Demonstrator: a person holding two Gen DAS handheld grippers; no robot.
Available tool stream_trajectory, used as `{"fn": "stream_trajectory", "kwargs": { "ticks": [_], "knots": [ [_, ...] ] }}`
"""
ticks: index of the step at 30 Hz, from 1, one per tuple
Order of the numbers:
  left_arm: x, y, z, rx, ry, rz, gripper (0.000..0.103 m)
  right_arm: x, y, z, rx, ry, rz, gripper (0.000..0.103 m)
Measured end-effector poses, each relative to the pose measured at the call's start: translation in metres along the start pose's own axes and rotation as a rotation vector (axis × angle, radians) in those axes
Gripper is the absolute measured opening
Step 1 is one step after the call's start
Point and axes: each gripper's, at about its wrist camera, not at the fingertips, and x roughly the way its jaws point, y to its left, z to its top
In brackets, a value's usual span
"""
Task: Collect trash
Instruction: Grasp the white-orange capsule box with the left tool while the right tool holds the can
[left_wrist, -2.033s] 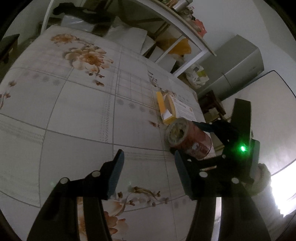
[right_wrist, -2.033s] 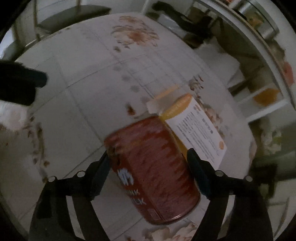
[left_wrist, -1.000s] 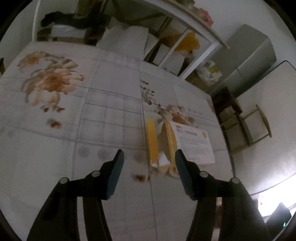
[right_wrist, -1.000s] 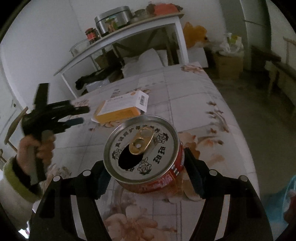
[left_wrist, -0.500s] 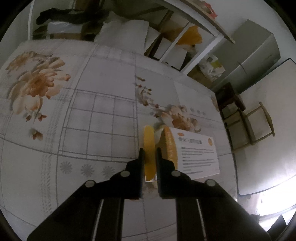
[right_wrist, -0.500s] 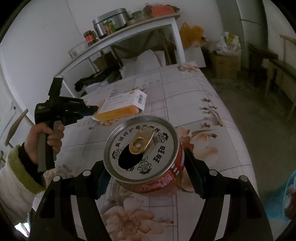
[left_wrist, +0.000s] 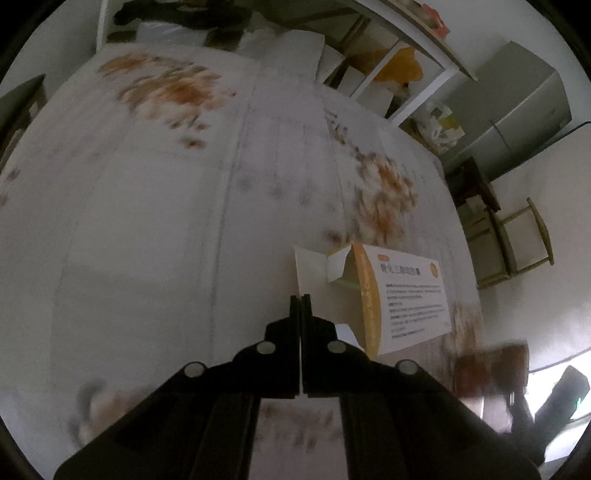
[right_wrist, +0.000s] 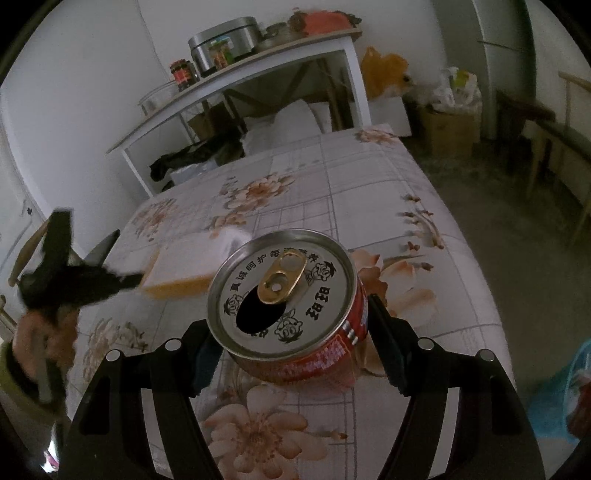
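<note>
My right gripper (right_wrist: 295, 343) is shut on a red drink can (right_wrist: 284, 295) with an open silver top, held upright above the floral tablecloth (right_wrist: 369, 192). In the left wrist view the can (left_wrist: 489, 373) is a red blur at the lower right. My left gripper (left_wrist: 300, 300) is shut on the white end flap of an orange and white carton (left_wrist: 406, 295). A thin white edge of that flap shows between its closed jaws. The right wrist view shows the carton (right_wrist: 184, 269) blurred, with the left gripper (right_wrist: 127, 280) at its left end, held by a hand (right_wrist: 40, 332) in a green cuff.
A white shelf table (right_wrist: 236, 85) with a pot and jars stands beyond the far end of the table. A grey cabinet (left_wrist: 517, 114) and a wooden chair (left_wrist: 517, 240) stand to the right. Something blue (right_wrist: 569, 387) lies low at the right, past the table's edge.
My left gripper closed on the carton's end flap and then swung across the table with the carton following. The right gripper has held the can up and still.
</note>
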Motion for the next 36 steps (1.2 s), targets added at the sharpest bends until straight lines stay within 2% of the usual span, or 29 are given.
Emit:
{"fn": "stream_trajectory", "kwargs": {
  "ticks": [3, 8, 11, 13, 16, 17, 19, 20, 22, 24, 26, 31, 35, 36],
  "knots": [
    [-0.014, 0.007, -0.035, -0.018, 0.055, 0.013, 0.000, 0.000, 0.001, -0.002, -0.003, -0.002, 0.000, 0.068],
    [-0.035, 0.005, -0.075, 0.005, 0.086, 0.004, 0.002, 0.000, 0.002, -0.003, -0.011, -0.001, -0.006, 0.068],
    [-0.042, 0.005, -0.088, 0.033, 0.115, -0.029, 0.012, 0.000, 0.003, -0.003, -0.024, 0.002, -0.011, 0.068],
    [-0.053, 0.002, -0.092, 0.097, 0.069, -0.001, 0.029, -0.001, 0.004, -0.004, -0.028, 0.003, -0.015, 0.068],
    [-0.071, -0.008, -0.087, 0.200, -0.031, 0.038, 0.046, -0.002, 0.004, -0.004, -0.024, 0.008, -0.014, 0.068],
    [-0.075, -0.011, -0.086, 0.224, -0.051, 0.033, 0.050, -0.002, 0.005, -0.003, -0.024, 0.010, -0.014, 0.068],
    [-0.084, -0.027, -0.082, 0.333, -0.110, 0.001, 0.065, -0.001, 0.005, -0.002, -0.025, 0.016, -0.010, 0.069],
    [-0.085, -0.038, -0.082, 0.403, -0.135, -0.012, 0.069, -0.001, 0.004, -0.002, -0.023, 0.022, -0.007, 0.070],
    [-0.077, -0.058, -0.078, 0.539, -0.130, -0.026, 0.081, 0.000, 0.002, -0.001, -0.009, 0.032, -0.001, 0.070],
    [-0.066, -0.078, -0.084, 0.671, -0.112, -0.025, 0.087, 0.002, 0.000, 0.000, 0.003, 0.042, 0.005, 0.071],
    [-0.047, -0.095, -0.091, 0.783, -0.052, -0.025, 0.090, 0.001, -0.002, 0.001, 0.009, 0.049, 0.008, 0.071],
    [-0.013, -0.112, -0.106, 0.948, 0.027, 0.023, 0.090, -0.001, 0.000, -0.001, 0.003, 0.059, 0.004, 0.071],
    [0.005, -0.113, -0.113, 1.024, 0.027, 0.173, 0.091, -0.002, -0.001, -0.001, 0.000, 0.063, 0.006, 0.071],
    [0.006, -0.114, -0.111, 1.005, 0.030, 0.171, 0.091, -0.002, 0.000, -0.001, 0.000, 0.063, 0.006, 0.071]
  ]
}}
